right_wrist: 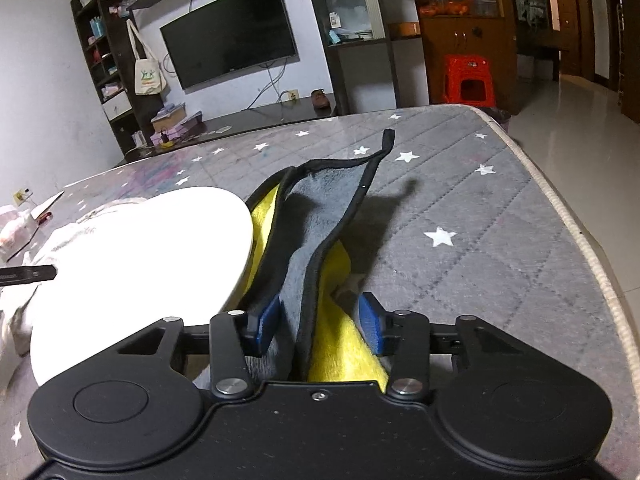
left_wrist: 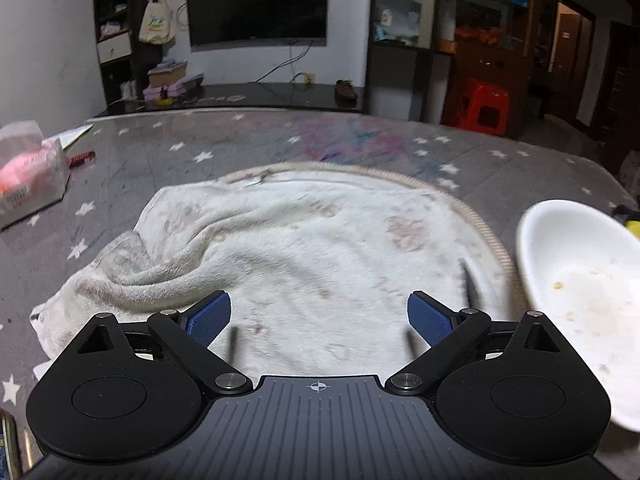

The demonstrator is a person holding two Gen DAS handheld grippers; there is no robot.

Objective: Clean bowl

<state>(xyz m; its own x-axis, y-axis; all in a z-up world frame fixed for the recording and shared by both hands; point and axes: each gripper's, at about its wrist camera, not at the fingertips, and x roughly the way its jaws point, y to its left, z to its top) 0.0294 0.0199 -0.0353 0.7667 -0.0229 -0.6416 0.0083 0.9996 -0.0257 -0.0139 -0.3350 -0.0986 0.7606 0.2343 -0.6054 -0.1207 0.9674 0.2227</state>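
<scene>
A white bowl (left_wrist: 580,296) with crumbs and smears inside stands at the right of the left wrist view, at the edge of a stained white towel (left_wrist: 304,248). My left gripper (left_wrist: 319,316) is open and empty above the towel, left of the bowl. In the right wrist view the bowl (right_wrist: 132,268) shows its white outer side at the left. My right gripper (right_wrist: 319,326) is shut on a grey and yellow cleaning cloth (right_wrist: 320,220) with black trim, which lies against the bowl's right side.
The grey star-patterned table cover (right_wrist: 480,240) has its edge at the right, with floor beyond. A pink tissue pack (left_wrist: 32,172) lies at the far left. A red stool (right_wrist: 468,80) and a TV stand are behind the table.
</scene>
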